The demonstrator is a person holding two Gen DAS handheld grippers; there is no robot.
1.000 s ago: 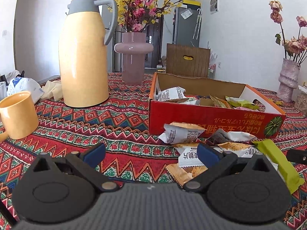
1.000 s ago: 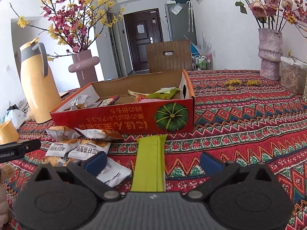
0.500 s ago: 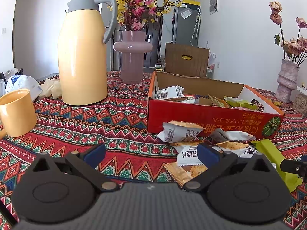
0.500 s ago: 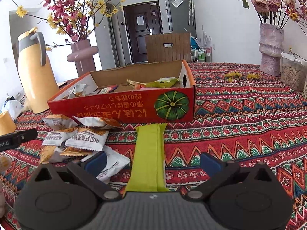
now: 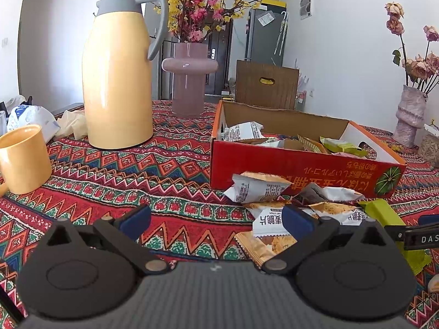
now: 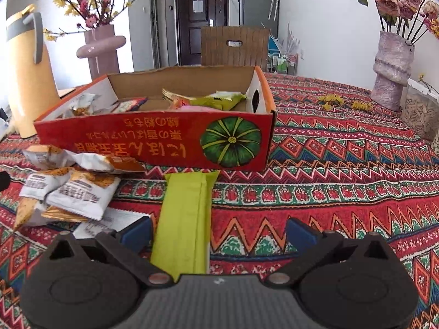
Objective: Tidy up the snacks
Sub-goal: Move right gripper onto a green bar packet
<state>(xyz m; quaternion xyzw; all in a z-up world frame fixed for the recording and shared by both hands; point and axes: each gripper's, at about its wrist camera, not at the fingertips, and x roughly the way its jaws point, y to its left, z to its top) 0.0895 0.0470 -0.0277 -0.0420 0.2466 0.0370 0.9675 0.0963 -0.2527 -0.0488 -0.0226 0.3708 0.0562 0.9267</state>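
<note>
In the left wrist view, the left gripper (image 5: 215, 218) hangs low over the table (image 5: 109, 170) with its jaws spread wide and nothing between them. Only patterned cloth lies in the gap; the heap of snack packets (image 5: 277, 205) sits just beyond and beside the right-hand jaw, whose blue tip overlaps a white packet in the picture, though contact cannot be told. Behind the heap stands the red box (image 5: 301, 164), open on top, with more packets inside. To the left stand a yellow mug (image 5: 23, 160) and a tall yellow jug (image 5: 118, 82), with a pink vase (image 5: 189, 82) behind. In the right wrist view, the right gripper (image 6: 218, 231) also has its jaws spread apart. A long green packet (image 6: 185, 216) lies flat on the table, running from the foot of the red box (image 6: 153, 137) back under the gripper, inside the gap but close against the left-hand jaw. The other snack packets (image 6: 71, 189) lie to the left, outside the jaws.
</note>
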